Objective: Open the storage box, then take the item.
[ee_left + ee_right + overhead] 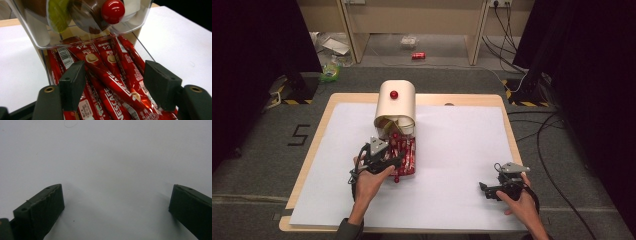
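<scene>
A cream dispenser box with a red knob stands at the back middle of the table. In front of it a clear tray holds several red Nescafe sachets. Above them in the left gripper view a clear flap with a red knob is tipped up. My left gripper reaches into the tray, open, with sachets lying between its jaws and gaps at the pads. My right gripper hangs wide open over bare white sheet at the front right, holding nothing.
A white sheet covers the wooden table. A small red ball lies at the tray's near end by my left hand. Cables and a red can lie on the floor beyond the table.
</scene>
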`<state>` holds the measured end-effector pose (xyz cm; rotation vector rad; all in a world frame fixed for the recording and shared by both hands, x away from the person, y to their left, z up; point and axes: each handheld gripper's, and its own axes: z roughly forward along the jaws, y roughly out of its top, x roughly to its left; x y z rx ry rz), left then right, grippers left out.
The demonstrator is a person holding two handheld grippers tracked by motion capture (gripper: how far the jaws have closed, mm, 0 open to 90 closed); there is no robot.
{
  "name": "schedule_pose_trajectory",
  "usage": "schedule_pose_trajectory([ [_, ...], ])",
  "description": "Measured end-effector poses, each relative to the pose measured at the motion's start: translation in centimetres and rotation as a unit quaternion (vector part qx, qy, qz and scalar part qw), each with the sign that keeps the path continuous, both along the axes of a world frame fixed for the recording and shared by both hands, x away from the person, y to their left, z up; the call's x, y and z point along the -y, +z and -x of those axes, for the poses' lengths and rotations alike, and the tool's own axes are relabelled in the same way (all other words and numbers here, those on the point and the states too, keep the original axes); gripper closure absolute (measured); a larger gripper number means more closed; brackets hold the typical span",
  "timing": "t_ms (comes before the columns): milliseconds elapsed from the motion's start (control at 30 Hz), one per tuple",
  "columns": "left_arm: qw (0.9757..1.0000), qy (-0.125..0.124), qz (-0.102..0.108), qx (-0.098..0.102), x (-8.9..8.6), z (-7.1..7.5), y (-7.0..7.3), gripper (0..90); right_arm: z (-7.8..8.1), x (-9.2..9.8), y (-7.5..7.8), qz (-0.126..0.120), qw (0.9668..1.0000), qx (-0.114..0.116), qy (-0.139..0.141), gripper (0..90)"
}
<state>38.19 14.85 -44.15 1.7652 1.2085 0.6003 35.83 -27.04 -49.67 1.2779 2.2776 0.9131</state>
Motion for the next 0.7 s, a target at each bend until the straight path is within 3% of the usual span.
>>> schedule_pose_trajectory([
  [333, 0.9999, 0.007, -0.007, -0.006, 0.18, -0.43, -0.77, 36.8, 0.0, 0.0, 0.0, 0.0, 1.0, 0.0, 0.0, 0.4],
  [700, 0.9999, 0.01, -0.002, -0.005, 0.15, -0.4, -0.69, 36.4, -0.01, -0.01, 0.0, 0.0, 1.0, 0.0, 0.0, 0.4],
])
